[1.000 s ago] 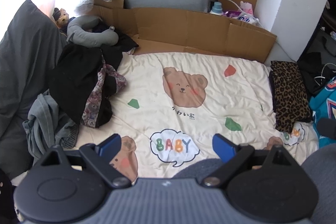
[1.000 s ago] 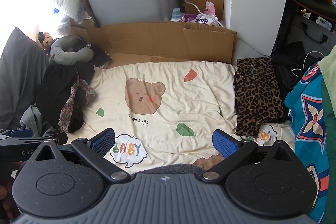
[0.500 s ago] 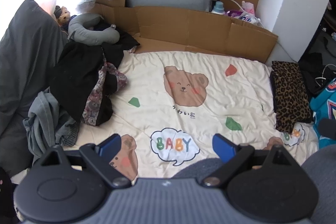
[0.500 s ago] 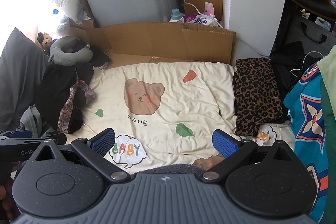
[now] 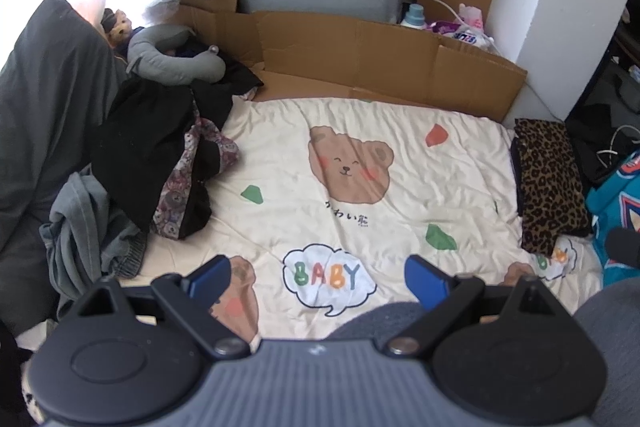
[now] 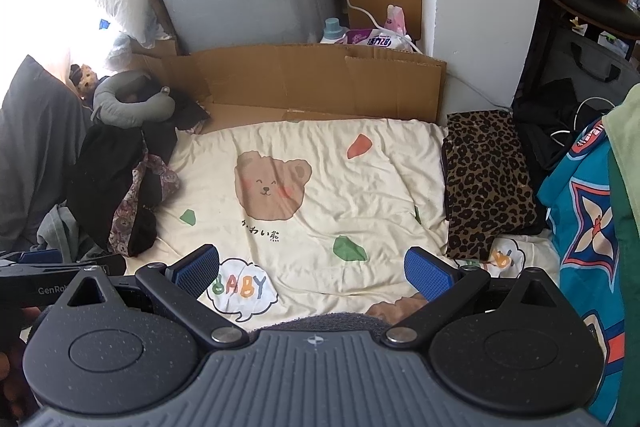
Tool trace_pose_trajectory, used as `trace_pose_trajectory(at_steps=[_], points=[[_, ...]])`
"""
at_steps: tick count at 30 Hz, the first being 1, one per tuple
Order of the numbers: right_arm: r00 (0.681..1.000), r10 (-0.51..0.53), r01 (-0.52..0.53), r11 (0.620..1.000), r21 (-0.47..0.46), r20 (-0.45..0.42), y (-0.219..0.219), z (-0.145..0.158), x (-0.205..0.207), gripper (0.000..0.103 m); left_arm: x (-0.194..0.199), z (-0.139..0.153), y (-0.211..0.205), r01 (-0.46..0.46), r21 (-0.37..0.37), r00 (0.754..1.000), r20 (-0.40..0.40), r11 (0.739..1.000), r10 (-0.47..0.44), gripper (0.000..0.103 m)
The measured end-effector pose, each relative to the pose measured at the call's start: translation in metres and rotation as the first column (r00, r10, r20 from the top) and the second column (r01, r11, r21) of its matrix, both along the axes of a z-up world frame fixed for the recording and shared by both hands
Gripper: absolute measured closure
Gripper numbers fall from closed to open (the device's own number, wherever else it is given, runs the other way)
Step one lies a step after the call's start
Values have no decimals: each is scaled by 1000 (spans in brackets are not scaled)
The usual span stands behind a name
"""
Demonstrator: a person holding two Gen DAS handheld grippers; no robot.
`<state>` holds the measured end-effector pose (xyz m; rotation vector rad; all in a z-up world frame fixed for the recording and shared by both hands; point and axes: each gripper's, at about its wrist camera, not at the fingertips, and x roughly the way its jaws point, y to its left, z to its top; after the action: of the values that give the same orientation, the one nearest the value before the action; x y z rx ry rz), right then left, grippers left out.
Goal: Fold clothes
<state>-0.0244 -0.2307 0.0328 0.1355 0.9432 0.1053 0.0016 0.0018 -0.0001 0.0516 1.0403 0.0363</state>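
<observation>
Both grippers wide open, empty, above blanket [image 5: 400, 163].
Left gripper [image 5: 318, 277], right gripper [image 6: 312, 267] level at bottom center; clothes pile [image 5: 160, 163] left.

Very little differs from a second ago. In the left wrist view the scene has slid slightly downward: the brown bear face printed on the cream quilt [image 5: 350, 165], the folded leopard-print garment [image 5: 550, 183] and the heap of black and floral clothes [image 5: 160, 163] all sit a touch lower in the frame. In the right wrist view the same quilt print [image 6: 272, 185] has drifted a little left and up. Nothing on the bed has been moved.
</observation>
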Motion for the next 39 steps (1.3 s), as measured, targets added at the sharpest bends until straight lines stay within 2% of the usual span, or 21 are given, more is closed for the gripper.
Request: trace_pose_trajectory(at_steps=[17, 24, 33, 39], points=[[1000, -1, 1, 1000, 11, 2, -2, -1, -1, 1, 1, 1, -1, 2, 20, 1000, -3, 1000, -2, 8], [1000, 3, -3, 1000, 12, 1, 0, -1, 0, 1, -2, 4, -4, 13, 26, 1000, 19, 1000, -14, 7], [1000, 5, -5, 1000, -13, 0, 4, 9, 6, 1, -1, 10, 5, 5, -41, 1000, 12, 999, -5, 6], [1000, 13, -13, 1000, -19, 27, 7, 22, 8, 1, 1, 26, 21, -34, -83, 999, 27, 996, 36, 5]])
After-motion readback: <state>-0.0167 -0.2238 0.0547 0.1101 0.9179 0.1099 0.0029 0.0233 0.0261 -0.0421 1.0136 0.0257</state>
